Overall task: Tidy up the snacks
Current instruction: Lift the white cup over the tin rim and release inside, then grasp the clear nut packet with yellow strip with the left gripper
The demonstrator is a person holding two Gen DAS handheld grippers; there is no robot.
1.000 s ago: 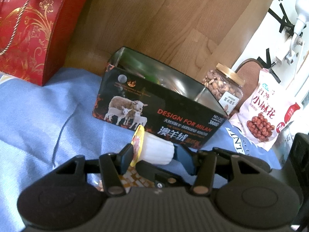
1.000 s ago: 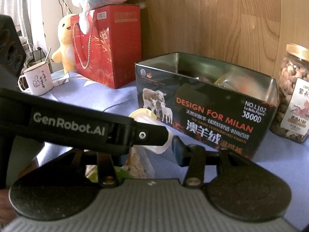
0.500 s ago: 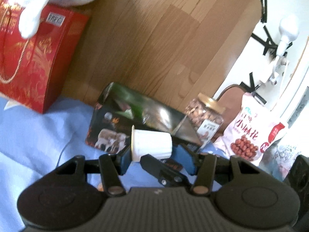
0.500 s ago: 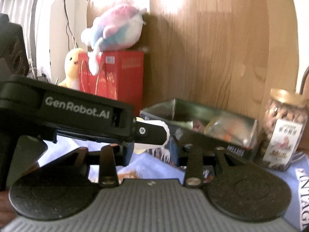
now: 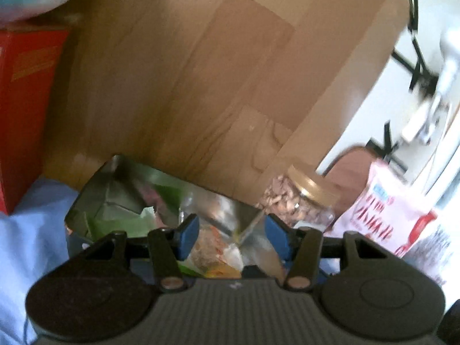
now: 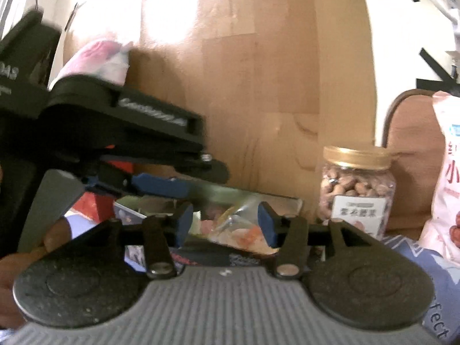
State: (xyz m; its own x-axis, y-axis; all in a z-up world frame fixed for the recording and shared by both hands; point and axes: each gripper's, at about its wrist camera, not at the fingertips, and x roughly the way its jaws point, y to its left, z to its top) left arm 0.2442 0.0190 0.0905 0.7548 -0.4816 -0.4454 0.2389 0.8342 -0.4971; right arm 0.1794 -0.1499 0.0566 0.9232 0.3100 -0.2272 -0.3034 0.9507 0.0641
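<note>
The open metal tin (image 5: 95, 198) lies just below and ahead of my left gripper (image 5: 231, 237), with green and clear snack packets (image 5: 207, 247) inside. The left pads (image 5: 188, 235) stand apart and nothing is between them; no white cup shows in this blurred view. From the right wrist view the tin (image 6: 281, 199) sits low behind my right gripper (image 6: 225, 224), whose jaws are opening with nothing between them. Orange and clear packets (image 6: 244, 234) show beyond it. The left gripper (image 6: 184, 178) hangs over the tin's left part, a hand (image 6: 54, 237) behind it.
A nut jar with a gold lid (image 6: 358, 189) stands right of the tin, and a pink peanut bag (image 6: 448, 187) beyond it. A red gift bag (image 5: 26, 109) stands at the left under a plush toy (image 6: 95, 60). A wooden board (image 5: 201, 86) backs everything; blue cloth (image 5: 28, 244) covers the surface.
Both grippers have risen and come in over the tin. The white cup that sat between the left pads is gone from them. The right jaws stand wider.
</note>
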